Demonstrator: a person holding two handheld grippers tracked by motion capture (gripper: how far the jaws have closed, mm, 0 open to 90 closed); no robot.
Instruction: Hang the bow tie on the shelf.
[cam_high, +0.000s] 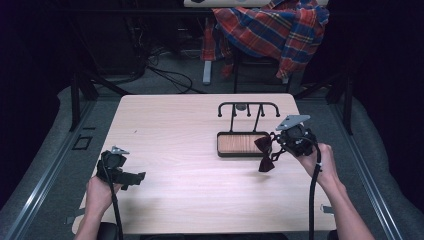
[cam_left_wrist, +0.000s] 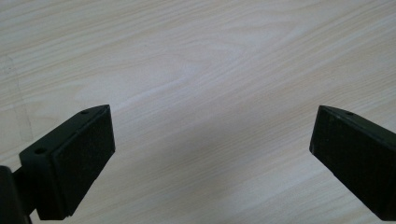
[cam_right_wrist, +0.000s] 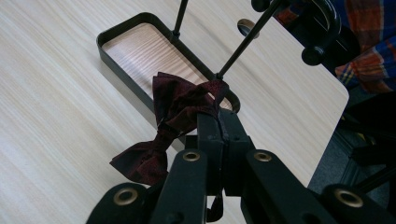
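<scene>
Bow tie (cam_right_wrist: 175, 109): dark maroon fabric, soft and creased, two flared lobes pinched at a narrow middle. It hangs off the table, one lobe over the near end of the tray (cam_right_wrist: 122, 38), the other drooping toward the wood beside it. In the high view the bow tie (cam_high: 264, 152) sits at the tray's right end.

Right gripper (cam_right_wrist: 219, 116): jaws pressed together on a strap or fold of the tie, just above the knot. Black metal links with brass-coloured rivets. In the high view the right gripper (cam_high: 280, 142) carries a grey three-cornered plate; black cable runs back along the forearm.

Tray: shallow, rounded-rectangle, dark rim, reddish wood-grain floor. Thin black rods rise from it to a curved top bar with ball-ended hooks, forming a rack (cam_high: 248, 107).

Left gripper (cam_left_wrist: 212, 154): jaws spread wide, flat matte black pads, nothing between them, above bare wood. In the high view the left gripper (cam_high: 131, 177) is near the table's front-left, well apart from the tray.

Table (cam_high: 170, 130): pale laminate, fine straight grain, rounded corners. Grey floor around it, cables behind, dark surroundings. A red, blue and yellow plaid cloth (cam_high: 272, 27) is draped over a chair beyond the far edge.
</scene>
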